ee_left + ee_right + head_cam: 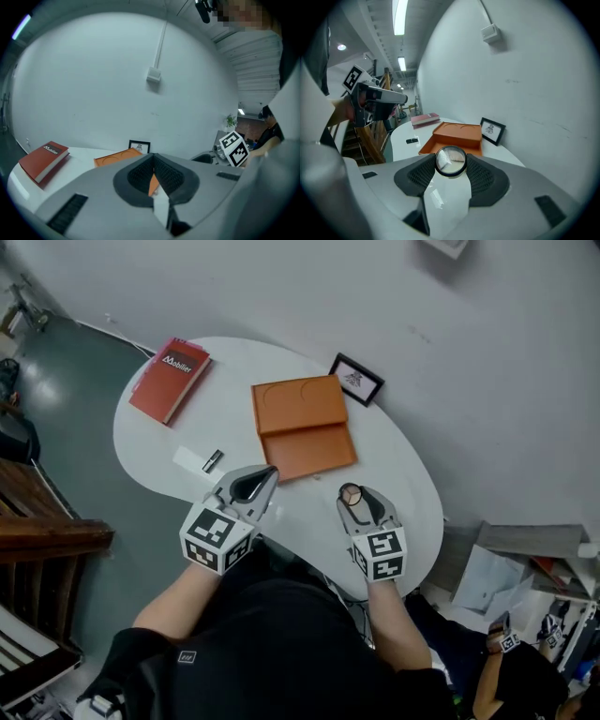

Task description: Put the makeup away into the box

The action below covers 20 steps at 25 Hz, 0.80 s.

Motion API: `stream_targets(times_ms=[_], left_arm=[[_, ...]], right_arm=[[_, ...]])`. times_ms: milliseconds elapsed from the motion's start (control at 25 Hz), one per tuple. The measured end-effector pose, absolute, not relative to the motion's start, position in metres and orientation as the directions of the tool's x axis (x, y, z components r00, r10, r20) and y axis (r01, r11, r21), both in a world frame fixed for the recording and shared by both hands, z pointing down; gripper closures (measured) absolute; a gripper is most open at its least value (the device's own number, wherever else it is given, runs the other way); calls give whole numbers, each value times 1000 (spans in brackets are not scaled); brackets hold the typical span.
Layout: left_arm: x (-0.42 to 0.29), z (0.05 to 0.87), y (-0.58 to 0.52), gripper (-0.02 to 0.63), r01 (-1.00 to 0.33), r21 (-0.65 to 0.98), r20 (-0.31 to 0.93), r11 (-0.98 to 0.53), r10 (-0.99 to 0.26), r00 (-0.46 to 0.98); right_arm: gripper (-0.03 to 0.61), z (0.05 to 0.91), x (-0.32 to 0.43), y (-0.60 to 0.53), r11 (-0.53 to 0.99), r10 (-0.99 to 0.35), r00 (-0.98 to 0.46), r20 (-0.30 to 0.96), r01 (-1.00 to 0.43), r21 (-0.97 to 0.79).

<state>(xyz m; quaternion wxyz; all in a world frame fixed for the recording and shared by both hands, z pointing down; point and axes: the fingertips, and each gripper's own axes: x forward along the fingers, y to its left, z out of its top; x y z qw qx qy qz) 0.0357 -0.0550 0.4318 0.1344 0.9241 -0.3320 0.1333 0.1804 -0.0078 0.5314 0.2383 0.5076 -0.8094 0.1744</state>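
The orange box point(302, 427) lies open in the middle of the white table point(403, 474), its lid flat behind it; it also shows as the orange box point(457, 136) and the orange box point(115, 158). My right gripper point(352, 493) hangs above the table's near edge, shut on a small round compact point(450, 161) with a black rim and a shiny top. My left gripper point(263, 477) hovers near the box's front left corner, and its jaws point(153, 164) are shut with nothing held. A small black makeup stick point(213, 460) lies left of the box.
A red book point(171, 379) lies at the table's far left. A black picture frame point(356, 379) stands by the wall behind the box. A white slip point(190, 458) lies beside the black stick. Wooden stairs point(37, 521) are to the left.
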Motion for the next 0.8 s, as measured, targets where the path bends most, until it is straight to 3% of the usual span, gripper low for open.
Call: stream_targets(times_ms=[440,800], left_arm=[[-67,448,-98,601,-651,183,350,-737,-570,743],[-104,458,-120,601,-642,205,356,-739,-554,752]], right_arm=[[353,548,56,-90,532,-651,-433,624,-846,-32],[353,600,29,-113,493,-607,-374,701,-869,-36]])
